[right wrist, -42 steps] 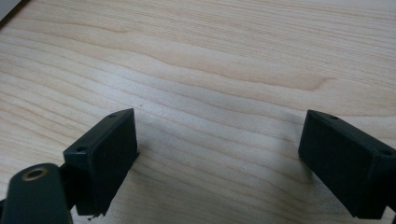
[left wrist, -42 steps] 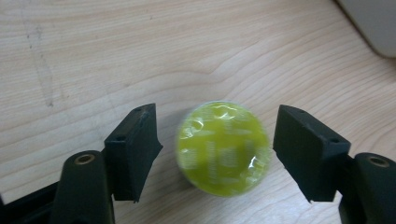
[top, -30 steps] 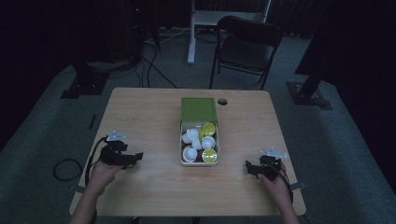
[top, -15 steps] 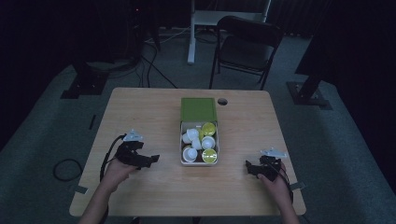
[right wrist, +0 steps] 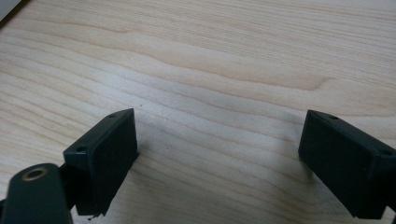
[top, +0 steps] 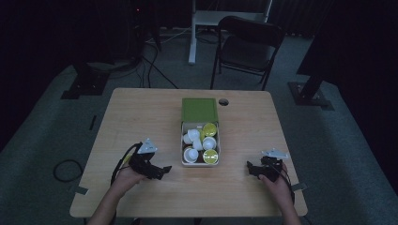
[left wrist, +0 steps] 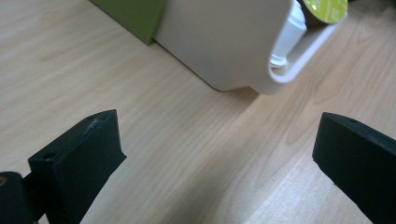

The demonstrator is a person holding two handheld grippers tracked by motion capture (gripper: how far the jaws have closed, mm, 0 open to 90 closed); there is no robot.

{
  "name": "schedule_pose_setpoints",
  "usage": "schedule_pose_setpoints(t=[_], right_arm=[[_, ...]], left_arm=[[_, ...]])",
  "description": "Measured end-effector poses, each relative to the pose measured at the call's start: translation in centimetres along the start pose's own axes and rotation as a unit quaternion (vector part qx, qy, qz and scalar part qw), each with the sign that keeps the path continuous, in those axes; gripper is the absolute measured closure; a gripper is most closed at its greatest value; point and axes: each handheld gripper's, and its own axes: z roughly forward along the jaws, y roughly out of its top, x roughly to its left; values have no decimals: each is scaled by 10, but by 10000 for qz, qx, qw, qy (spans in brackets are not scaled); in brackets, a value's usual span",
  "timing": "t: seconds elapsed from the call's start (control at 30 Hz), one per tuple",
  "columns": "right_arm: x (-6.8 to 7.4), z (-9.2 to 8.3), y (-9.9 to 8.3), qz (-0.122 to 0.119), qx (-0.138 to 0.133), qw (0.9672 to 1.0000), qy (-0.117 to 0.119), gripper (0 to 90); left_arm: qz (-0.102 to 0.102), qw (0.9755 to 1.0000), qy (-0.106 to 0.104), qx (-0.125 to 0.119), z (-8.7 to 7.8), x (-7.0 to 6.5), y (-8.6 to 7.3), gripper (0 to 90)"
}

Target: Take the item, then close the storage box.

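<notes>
The white tray of capsules is sitting at the middle of the bench, its far half covered by a green lid, its near half showing white and yellow-green capsules packed side by side. The room around it is lying dark: grey carpet is spreading under the bench, a black folding chair is standing beyond the far edge, a white desk leg is rising beside it, and cables are trailing over the floor toward black stand bases at both sides. A loop of cable is lying on the carpet left of the bench. The bench itself is showing pale wood with a long straight grain, bare apart from the tray, with a round dark hole just past the lid.

The left claw is hanging low over the wood near the tray's near left corner, pointing toward it; its jaws have just been opening and are standing wide apart with nothing between them. In the left gripper view the tray's rounded white corner is lying just ahead of the jaws, apart from them. The right claw is resting well to the right of the tray, its jaws spread wide over bare wood.
</notes>
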Motion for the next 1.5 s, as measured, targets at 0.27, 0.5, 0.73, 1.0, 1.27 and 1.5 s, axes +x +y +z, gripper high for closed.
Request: schedule_pose_setpoints(t=[0.27, 0.5, 0.73, 1.0, 1.27, 1.5], right_arm=[[0, 0, 0, 1, 0, 10000, 0, 112], [0, 0, 0, -1, 3, 10000, 0, 112], [0, 0, 0, 0, 0, 10000, 0, 112], [0, 0, 0, 1, 1, 10000, 1, 111], [0, 0, 0, -12, 4, 10000, 7, 111], [0, 0, 1, -51, 9, 10000, 60, 111]], left_arm=[[-3, 10000, 15, -92, 6, -9, -6, 16], [-65, 9997, -65, -233, 10, -15, -16, 16], [58, 9998, -188, -49, 15, -20, -21, 17], [220, 9988, -261, 338, 27, -22, -31, 16], [395, 9973, -319, 534, 35, -23, -34, 22], [434, 9968, -387, 544, 36, -24, -32, 29]])
